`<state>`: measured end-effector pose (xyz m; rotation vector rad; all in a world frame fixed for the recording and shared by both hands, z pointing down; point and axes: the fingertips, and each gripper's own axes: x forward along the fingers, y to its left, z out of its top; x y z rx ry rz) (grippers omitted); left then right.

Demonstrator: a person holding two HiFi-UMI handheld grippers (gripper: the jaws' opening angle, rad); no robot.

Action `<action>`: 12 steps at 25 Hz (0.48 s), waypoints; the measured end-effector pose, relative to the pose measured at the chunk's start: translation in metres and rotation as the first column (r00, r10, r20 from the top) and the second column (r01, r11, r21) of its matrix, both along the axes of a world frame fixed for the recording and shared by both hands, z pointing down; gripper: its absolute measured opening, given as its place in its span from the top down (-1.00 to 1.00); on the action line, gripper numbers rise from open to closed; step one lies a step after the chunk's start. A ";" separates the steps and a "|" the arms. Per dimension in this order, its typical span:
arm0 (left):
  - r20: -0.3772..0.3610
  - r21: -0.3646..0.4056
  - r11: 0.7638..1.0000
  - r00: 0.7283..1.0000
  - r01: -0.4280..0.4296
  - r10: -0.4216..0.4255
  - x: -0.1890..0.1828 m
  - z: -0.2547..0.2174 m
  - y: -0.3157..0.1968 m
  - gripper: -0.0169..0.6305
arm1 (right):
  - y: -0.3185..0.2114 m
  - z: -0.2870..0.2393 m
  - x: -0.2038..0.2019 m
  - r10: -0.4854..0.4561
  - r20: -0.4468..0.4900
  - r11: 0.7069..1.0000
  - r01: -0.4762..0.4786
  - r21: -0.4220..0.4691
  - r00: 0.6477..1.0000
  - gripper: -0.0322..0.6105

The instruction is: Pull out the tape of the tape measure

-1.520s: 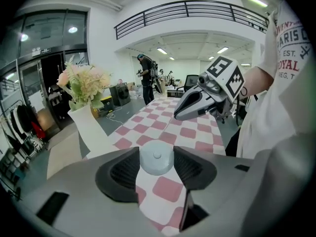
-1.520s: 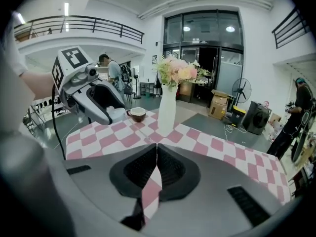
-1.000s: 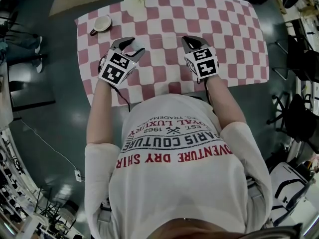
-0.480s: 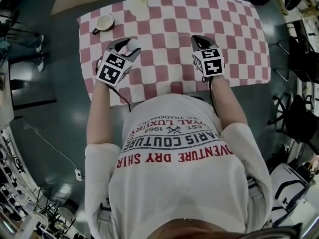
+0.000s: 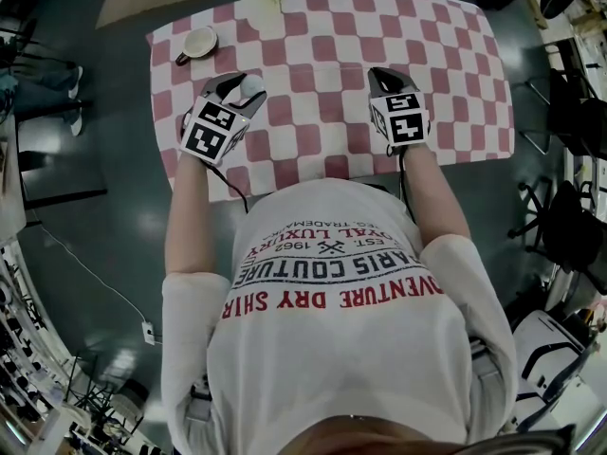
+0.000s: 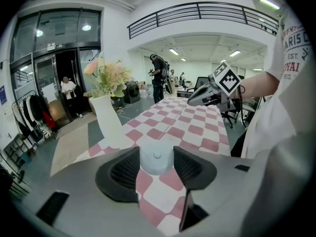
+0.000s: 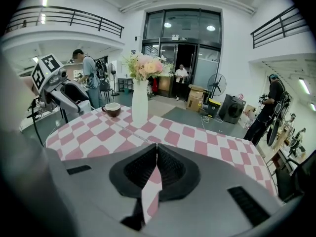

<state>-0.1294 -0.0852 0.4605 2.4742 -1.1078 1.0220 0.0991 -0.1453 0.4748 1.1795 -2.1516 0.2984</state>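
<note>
The left gripper [image 5: 243, 87] squeezes the round tape measure [image 6: 156, 159], while the right gripper [image 5: 379, 74], closed tight and empty, sits well off to its right.

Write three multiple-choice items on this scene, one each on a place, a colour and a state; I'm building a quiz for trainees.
1. Where is the cup?
A. far left corner of the cloth
B. between the grippers
C. on the floor
2. The cloth's checks are:
A. blue and white
B. pink and white
C. green and black
3. The right gripper is:
A. wide open
B. shut on the cup
C. shut, empty
Answers: 1 A, it stands left of the vase by that corner; 2 B, pink squares show in every view; 3 C, its jaws meet with nothing between.
</note>
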 end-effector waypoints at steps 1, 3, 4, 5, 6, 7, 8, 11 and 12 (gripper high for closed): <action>0.004 -0.001 1.000 1.000 0.006 -0.006 -0.002 0.001 0.000 0.24 | -0.001 0.001 0.004 0.013 -0.011 1.000 -0.013 0.000 1.000 0.80; 0.021 -0.004 1.000 0.999 0.026 -0.026 -0.010 0.002 -0.001 0.24 | -0.004 0.003 0.015 0.041 -0.028 0.999 -0.041 0.003 0.999 0.80; 0.022 -0.005 0.999 0.999 0.037 -0.037 -0.015 0.001 -0.001 0.24 | -0.005 0.004 0.020 0.051 -0.026 0.999 -0.051 0.002 0.998 0.80; 0.016 -0.005 0.999 0.999 0.045 -0.045 -0.018 0.001 -0.002 0.24 | -0.006 0.004 0.024 0.057 -0.022 0.998 -0.057 -0.002 0.998 0.80; 0.011 -0.003 0.999 0.999 0.051 -0.051 -0.020 0.000 -0.002 0.24 | -0.006 0.004 0.026 0.061 -0.018 0.998 -0.061 -0.003 0.998 0.80; 0.011 -0.001 0.998 0.998 0.055 -0.055 -0.021 -0.001 -0.003 0.24 | -0.007 0.003 0.027 0.063 -0.014 0.998 -0.063 -0.004 0.998 0.80; 0.014 0.001 0.998 0.998 0.059 -0.059 -0.022 0.000 -0.003 0.24 | -0.008 0.003 0.027 0.065 -0.010 0.998 -0.065 -0.003 0.998 0.80; 0.025 -0.003 0.998 0.997 0.067 -0.067 -0.024 0.003 -0.003 0.24 | -0.009 0.003 0.028 0.071 -0.002 0.997 -0.071 -0.005 0.997 0.80; 0.027 -0.006 0.998 0.997 0.066 -0.066 -0.024 0.004 -0.001 0.24 | -0.009 0.003 0.029 0.071 -0.002 0.997 -0.071 -0.005 0.998 0.80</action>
